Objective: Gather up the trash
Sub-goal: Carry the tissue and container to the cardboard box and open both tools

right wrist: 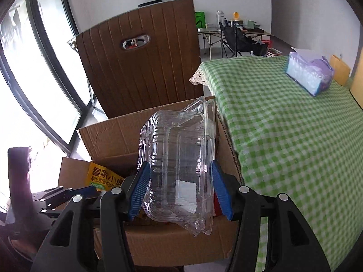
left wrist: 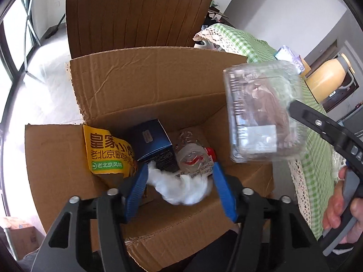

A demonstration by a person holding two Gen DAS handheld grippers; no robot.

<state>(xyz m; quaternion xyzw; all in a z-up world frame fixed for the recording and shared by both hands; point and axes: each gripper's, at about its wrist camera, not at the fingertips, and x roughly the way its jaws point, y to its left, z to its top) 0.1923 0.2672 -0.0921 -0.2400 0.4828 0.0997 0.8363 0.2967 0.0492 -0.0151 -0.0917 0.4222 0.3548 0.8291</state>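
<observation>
The left gripper (left wrist: 179, 181) hangs over the open cardboard box (left wrist: 145, 86), jaws spread around a white tissue wad (left wrist: 181, 188), unpinched, ready to fall. The right gripper (right wrist: 179, 190) clamps a clear clamshell container (right wrist: 179, 167) above the box for dropping.

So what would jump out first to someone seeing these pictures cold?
Probably the clear plastic clamshell container, pinched between the blue pads of the right gripper above the open cardboard box. Next, the white crumpled tissue between the open left gripper's fingers, over the rubbish in the box. To the right lies the green checked tablecloth.
</observation>
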